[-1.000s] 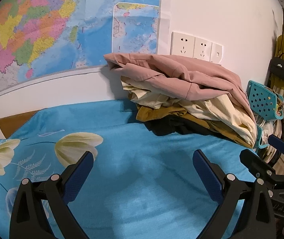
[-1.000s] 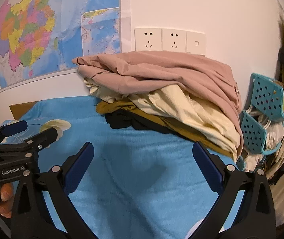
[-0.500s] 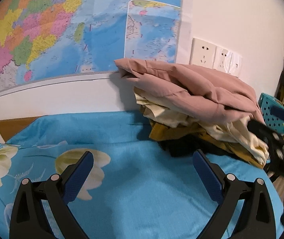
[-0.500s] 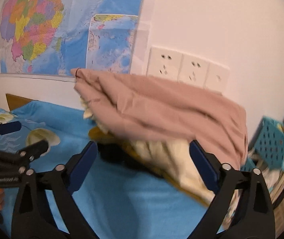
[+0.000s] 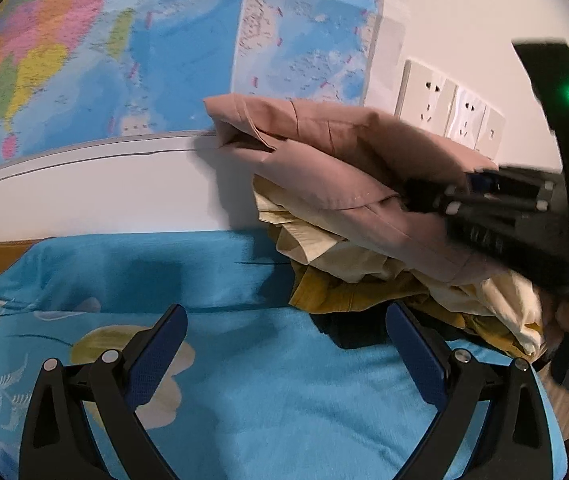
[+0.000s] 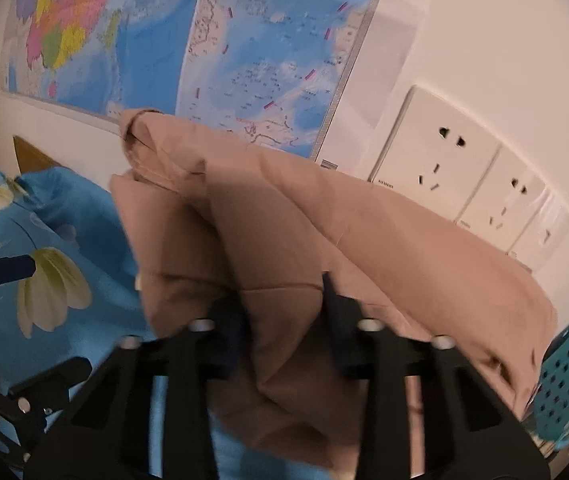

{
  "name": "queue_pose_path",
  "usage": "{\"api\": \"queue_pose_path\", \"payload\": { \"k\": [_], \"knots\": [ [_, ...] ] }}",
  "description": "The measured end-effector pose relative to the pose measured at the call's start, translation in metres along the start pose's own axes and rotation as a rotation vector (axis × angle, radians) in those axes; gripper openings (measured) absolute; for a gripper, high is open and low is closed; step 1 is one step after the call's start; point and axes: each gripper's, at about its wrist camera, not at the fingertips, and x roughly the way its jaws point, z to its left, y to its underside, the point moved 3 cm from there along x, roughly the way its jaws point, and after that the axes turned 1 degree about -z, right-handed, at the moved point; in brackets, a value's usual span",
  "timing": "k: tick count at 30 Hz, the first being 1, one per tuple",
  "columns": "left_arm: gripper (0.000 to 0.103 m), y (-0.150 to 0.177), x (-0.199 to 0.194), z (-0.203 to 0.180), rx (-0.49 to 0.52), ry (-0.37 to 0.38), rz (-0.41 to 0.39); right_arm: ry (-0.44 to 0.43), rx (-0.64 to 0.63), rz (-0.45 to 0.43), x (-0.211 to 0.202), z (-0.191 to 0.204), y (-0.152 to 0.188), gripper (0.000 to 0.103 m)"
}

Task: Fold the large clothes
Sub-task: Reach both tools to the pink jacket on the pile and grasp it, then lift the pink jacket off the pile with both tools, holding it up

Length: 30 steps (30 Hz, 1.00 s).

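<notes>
- A blue floral sheet (image 5: 268,412) covers the bed, with a map (image 5: 132,48) and white sockets (image 6: 440,160) on the wall behind.
- Clothes pile (image 5: 364,264) sits at the sheet's far right corner, against the wall; the pink garment (image 6: 284,248) lies on top, cream and mustard layers under it.
- Right gripper (image 6: 280,320) is in the pile: jaws closing, a fold of the pink garment bunched between them!
- Left gripper (image 5: 284,348) hangs over bare sheet, near the pile, fingers spread wide, nothing between them.
- A teal basket (image 6: 564,384) sits at the far right.
</notes>
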Motion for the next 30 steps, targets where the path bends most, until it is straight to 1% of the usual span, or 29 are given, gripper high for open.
{"api": "queue_pose_path", "payload": {
  "k": [2,3,4,5,6,7,9,11,13,15,16,18,21,22,24,26,29,30],
  "knots": [
    [0.096,0.000,0.005,0.000,0.000,0.013,-0.002,-0.049,0.023,-0.017,-0.006,-0.004,-0.003,0.016],
    [0.096,0.000,0.008,0.000,-0.001,0.019,0.000,-0.065,0.016,-0.017,-0.006,-0.002,-0.003,0.024],
    [0.096,0.000,0.011,-0.001,-0.004,0.024,-0.001,-0.060,-0.008,-0.018,-0.005,0.002,-0.002,0.031],
    [0.096,0.000,0.013,-0.001,-0.006,0.029,-0.001,-0.039,-0.036,-0.022,-0.002,0.006,-0.001,0.041],
    [0.096,0.000,0.016,-0.002,-0.007,0.033,0.002,-0.027,-0.068,-0.017,0.002,0.010,0.001,0.042],
    [0.096,-0.001,0.018,-0.002,-0.009,0.036,0.006,-0.028,-0.087,0.005,0.009,0.014,0.002,0.040],
    [0.096,-0.001,0.021,-0.003,-0.009,0.051,0.007,-0.031,-0.076,0.017,0.013,0.010,0.000,0.017],
    [0.096,-0.002,0.024,-0.003,-0.007,0.058,0.005,-0.048,-0.040,0.002,0.010,-0.004,-0.008,0.012],
    [0.096,-0.003,0.024,-0.002,-0.010,0.081,-0.003,-0.060,0.016,-0.058,-0.012,-0.025,-0.020,0.011],
    [0.096,-0.007,0.021,-0.003,-0.015,0.128,-0.020,-0.086,0.079,-0.117,-0.040,-0.049,-0.035,0.010],
    [0.096,-0.009,0.019,-0.006,-0.013,0.156,-0.032,-0.070,0.097,-0.157,-0.059,-0.062,-0.044,0.010],
    [0.096,-0.013,0.016,-0.013,0.004,0.203,-0.058,-0.013,0.097,-0.208,-0.088,-0.083,-0.057,0.010],
    [0.096,-0.018,0.011,-0.030,0.043,0.284,-0.090,0.000,0.131,-0.242,-0.119,-0.105,-0.066,0.010],
    [0.096,-0.019,0.012,-0.036,0.054,0.308,-0.093,0.009,0.137,-0.253,-0.129,-0.110,-0.062,0.010],
    [0.096,-0.020,0.020,-0.049,0.046,0.321,-0.080,0.012,0.157,-0.293,-0.146,-0.119,-0.062,0.010],
    [0.096,-0.018,0.033,-0.058,0.035,0.344,-0.043,0.007,0.181,-0.320,-0.164,-0.129,-0.058,0.010],
    [0.095,-0.016,0.052,-0.067,0.029,0.309,-0.019,-0.003,0.210,-0.355,-0.185,-0.138,-0.052,0.010],
    [0.084,-0.016,0.054,-0.068,0.018,0.329,-0.019,-0.006,0.219,-0.362,-0.190,-0.138,-0.052,0.010]
  ]
}}
